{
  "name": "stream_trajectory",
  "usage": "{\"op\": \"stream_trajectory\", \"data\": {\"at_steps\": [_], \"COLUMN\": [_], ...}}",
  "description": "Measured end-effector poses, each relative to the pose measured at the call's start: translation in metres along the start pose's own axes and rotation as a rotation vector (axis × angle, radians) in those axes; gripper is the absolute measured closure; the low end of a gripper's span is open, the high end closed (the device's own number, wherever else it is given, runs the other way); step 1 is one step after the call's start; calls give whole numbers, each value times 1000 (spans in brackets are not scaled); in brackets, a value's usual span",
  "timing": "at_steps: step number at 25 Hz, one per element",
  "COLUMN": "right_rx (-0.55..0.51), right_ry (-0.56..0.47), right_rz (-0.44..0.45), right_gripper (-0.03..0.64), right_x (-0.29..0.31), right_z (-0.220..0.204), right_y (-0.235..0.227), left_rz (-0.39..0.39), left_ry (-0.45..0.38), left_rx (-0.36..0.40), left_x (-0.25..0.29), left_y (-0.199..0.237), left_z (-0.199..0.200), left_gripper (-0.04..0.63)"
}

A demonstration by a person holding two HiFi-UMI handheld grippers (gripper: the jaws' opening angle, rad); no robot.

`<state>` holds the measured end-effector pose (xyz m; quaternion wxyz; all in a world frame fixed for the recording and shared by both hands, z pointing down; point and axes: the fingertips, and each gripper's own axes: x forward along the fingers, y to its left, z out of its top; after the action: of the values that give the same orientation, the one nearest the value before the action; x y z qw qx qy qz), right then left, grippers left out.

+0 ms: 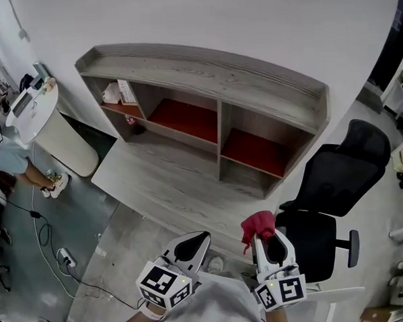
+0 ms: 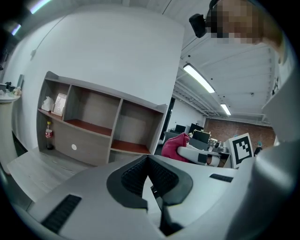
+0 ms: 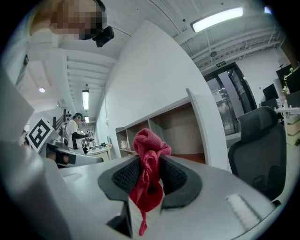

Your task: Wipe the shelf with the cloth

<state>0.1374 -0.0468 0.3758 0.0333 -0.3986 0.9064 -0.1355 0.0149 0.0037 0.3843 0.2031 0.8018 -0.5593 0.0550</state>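
Right tongs [image 1: 261,236] are clamped on the red cloth [image 1: 257,223], which bunches above the jaw tips. Left tongs [image 1: 194,247] are closed with nothing between them. Both sit at the near edge of the surface [image 1: 169,185]. The shelf [image 1: 203,73] stands ahead across it, long axis left to right. Its right-hand compartment [image 1: 255,151] lies nearest the cloth-bearing tongs.

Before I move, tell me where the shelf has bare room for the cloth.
Free: middle red shelf and right red shelf, between grey dividers; desktop in front. Crowded: left compartment, holding a frame, white bundle and bottle.
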Motion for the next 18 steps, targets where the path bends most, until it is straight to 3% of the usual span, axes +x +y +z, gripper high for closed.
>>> {"op": "stream_trajectory", "data": {"at_steps": [12, 18], "right_rx": [-30, -60], "right_ry": [-62, -98], "right_rz": [-19, -24], "right_gripper": [482, 482], "right_x": [46, 78], "right_z": [20, 39], "right_y": [-16, -24], "left_rz": [-19, -20], "left_ry": [1, -30], "left_rx": [-7, 39], "left_x": [30, 42], "left_y": [13, 26], "left_z": [12, 31], "left_gripper": [589, 589]}}
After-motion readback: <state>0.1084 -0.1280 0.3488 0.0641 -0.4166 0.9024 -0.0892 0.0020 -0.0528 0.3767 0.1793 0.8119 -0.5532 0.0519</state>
